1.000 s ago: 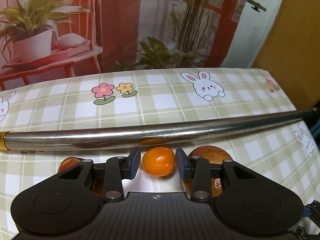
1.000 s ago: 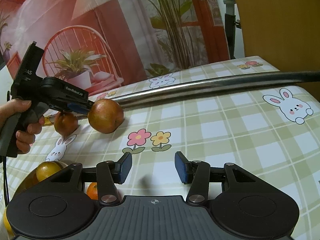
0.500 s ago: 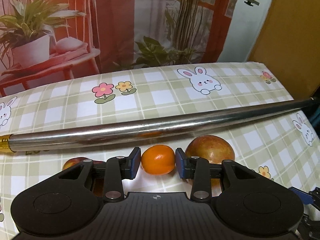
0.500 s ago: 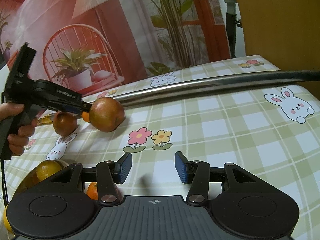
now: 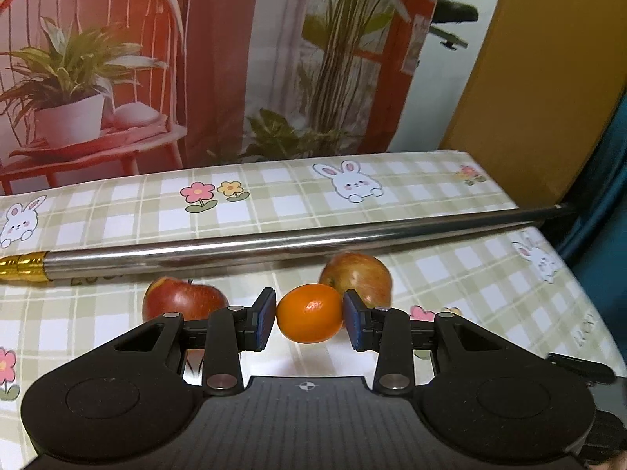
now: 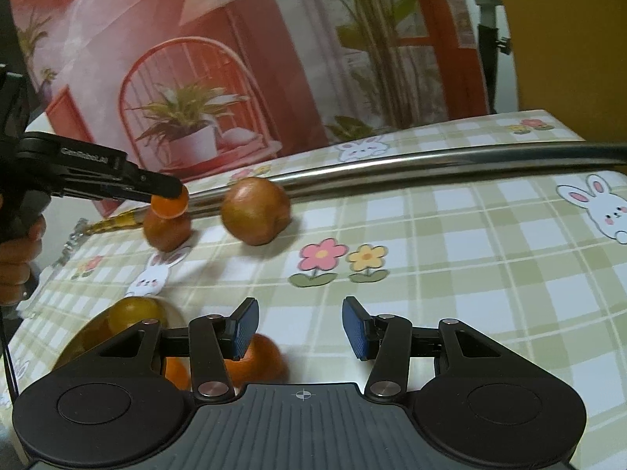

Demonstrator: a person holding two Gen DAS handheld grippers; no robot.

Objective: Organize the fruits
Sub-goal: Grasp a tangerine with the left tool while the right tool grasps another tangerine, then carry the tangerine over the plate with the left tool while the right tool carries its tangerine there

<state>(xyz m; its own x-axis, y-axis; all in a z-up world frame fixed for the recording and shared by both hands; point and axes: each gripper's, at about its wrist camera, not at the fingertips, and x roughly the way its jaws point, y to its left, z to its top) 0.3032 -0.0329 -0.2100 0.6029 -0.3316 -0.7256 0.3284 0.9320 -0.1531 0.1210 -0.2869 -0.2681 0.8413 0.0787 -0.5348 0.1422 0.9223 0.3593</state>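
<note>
Checked tablecloth (image 5: 298, 211), left gripper (image 5: 309, 319) pinching tangerine (image 5: 309, 313), right gripper (image 6: 299, 327) spread, bowl (image 6: 78, 337) half-hidden.

The long pole (image 5: 274, 244) across the middle is shiny metal with a gold end at the left. The small orange (image 5: 309, 313) looks smooth and glossy. The left gripper (image 5: 309, 319) is matt black plastic, with ribbed blue pads (image 5: 263, 323).

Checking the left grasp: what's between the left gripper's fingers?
In the left wrist view, the left gripper has a small orange between its fingers, both pads touching it.
</note>
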